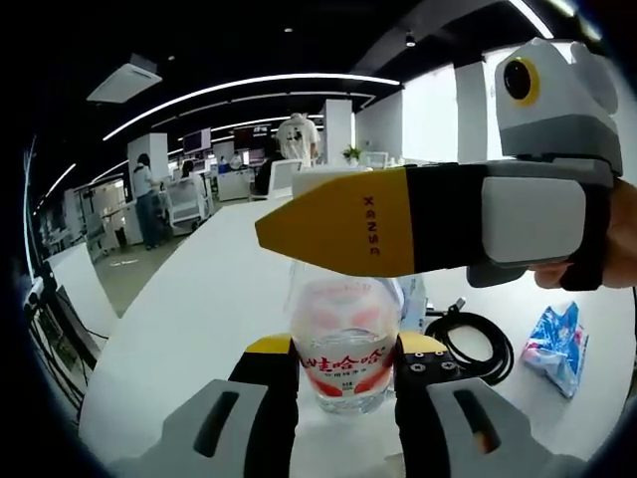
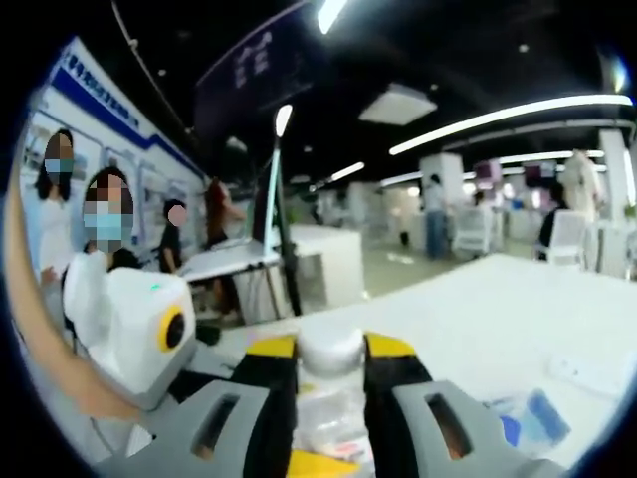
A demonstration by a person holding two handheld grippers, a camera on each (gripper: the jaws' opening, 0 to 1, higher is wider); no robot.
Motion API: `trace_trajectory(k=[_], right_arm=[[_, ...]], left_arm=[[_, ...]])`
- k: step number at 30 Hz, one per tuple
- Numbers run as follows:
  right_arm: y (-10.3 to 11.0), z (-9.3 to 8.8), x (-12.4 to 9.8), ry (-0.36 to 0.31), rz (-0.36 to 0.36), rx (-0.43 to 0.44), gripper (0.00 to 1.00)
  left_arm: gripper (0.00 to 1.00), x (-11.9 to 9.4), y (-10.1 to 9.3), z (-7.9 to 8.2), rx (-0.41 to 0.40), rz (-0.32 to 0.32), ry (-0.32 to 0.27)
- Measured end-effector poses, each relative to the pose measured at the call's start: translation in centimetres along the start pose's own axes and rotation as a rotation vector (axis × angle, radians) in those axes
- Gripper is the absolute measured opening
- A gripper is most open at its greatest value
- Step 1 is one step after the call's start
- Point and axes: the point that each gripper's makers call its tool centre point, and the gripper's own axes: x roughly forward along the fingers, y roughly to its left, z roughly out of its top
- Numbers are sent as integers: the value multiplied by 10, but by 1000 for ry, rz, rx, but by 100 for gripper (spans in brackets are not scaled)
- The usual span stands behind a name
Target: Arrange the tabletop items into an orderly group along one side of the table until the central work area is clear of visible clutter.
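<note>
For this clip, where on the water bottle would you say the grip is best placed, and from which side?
Best on the labelled body of the water bottle, from the near side, one jaw at each flank. It stands upright and round, so level jaws seat squarely there. The left gripper already closes on it that way; the right gripper pinches the white cap, a smaller hold.

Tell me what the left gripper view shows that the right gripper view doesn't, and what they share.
Left gripper view alone: the bottle's red-and-white label, a coiled black cable and a blue-and-white packet on the white table. Right gripper view alone: the bottle's white cap between the right gripper jaws, and a black desk lamp. Shared: the clear water bottle, with the left gripper clamping its body and the right gripper at its cap.
</note>
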Motion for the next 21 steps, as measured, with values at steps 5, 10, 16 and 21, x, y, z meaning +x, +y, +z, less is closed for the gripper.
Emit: trace_trajectory(k=[5, 10, 16, 21], right_arm=[[1, -4, 0, -2, 7, -4, 22], [0, -4, 0, -11, 0, 0, 22], [1, -4, -3, -15, -5, -8, 22], [2, -4, -4, -27, 0, -16, 22]], left_arm=[[35, 3, 1, -3, -3, 0, -8], [35, 2, 1, -4, 1, 2, 3], [35, 1, -1, -5, 21, -3, -4], [35, 1, -2, -5, 21, 5, 1]])
